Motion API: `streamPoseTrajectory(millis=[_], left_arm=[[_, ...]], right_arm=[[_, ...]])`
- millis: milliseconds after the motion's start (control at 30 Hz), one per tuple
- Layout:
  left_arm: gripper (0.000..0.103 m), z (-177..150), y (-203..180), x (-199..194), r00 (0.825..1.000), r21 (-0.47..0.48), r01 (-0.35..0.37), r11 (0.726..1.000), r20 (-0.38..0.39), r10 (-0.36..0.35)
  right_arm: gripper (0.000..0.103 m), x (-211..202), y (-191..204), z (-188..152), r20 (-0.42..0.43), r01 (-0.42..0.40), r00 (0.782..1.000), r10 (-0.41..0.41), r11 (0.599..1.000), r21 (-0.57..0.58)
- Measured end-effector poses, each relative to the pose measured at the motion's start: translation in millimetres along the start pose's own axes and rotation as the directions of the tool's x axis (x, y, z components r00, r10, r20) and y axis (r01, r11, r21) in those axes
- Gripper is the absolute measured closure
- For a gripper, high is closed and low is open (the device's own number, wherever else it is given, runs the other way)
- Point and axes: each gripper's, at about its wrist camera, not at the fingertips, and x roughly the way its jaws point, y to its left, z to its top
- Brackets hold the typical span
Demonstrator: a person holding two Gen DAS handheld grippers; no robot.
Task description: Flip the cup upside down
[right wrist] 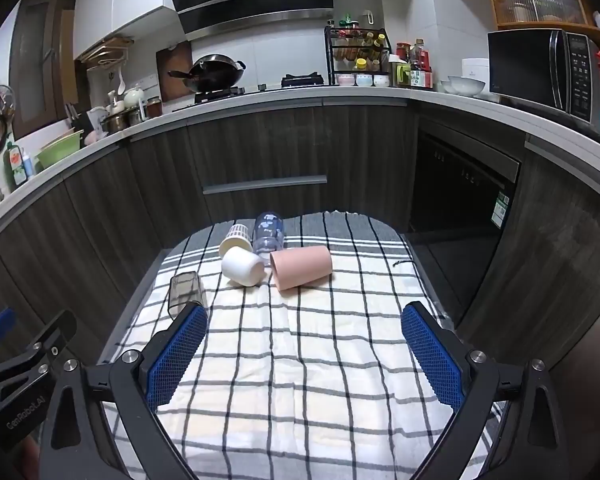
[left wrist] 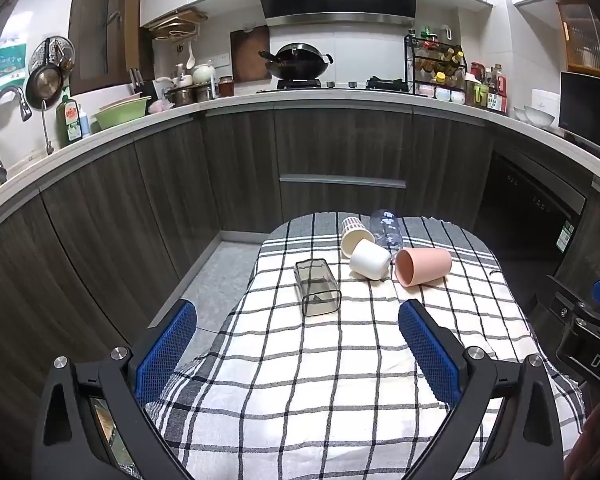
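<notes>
Both the left gripper and right gripper are spread wide, holding nothing, above the near checked tablecloth. Nearest lies the smoky square cup on its side; grasp its flat walls. Beyond, the white cup, pink cup, ribbed cup and clear bottle crowd together, touching, restricting access.

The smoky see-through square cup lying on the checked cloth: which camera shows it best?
The left wrist view. There the square cup lies in full sight between the open claw's fingers, with its open mouth facing the camera. In the right wrist view the cup sits at the left, partly hidden behind one blue finger.
</notes>
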Motion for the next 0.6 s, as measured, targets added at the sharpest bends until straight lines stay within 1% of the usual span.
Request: streamPoseTrajectory(millis=[433, 600], left_arm=[[0.000, 0.3, 3.7, -3.0, 1.000, -0.003, 0.006, 1.000, 0.002, -0.006], [0.000, 1.5, 4.6, -2.7, 1.000, -0.006, 0.008, 1.000, 0.003, -0.008]], right_arm=[[0.005, 0.4, -0.3, -2.6, 0.006, -0.002, 1.000, 0.002, 1.000, 0.002], [0.005, -1.5, 0.0, 1.1, 0.005, -0.002, 1.000, 0.002, 1.000, 0.002]])
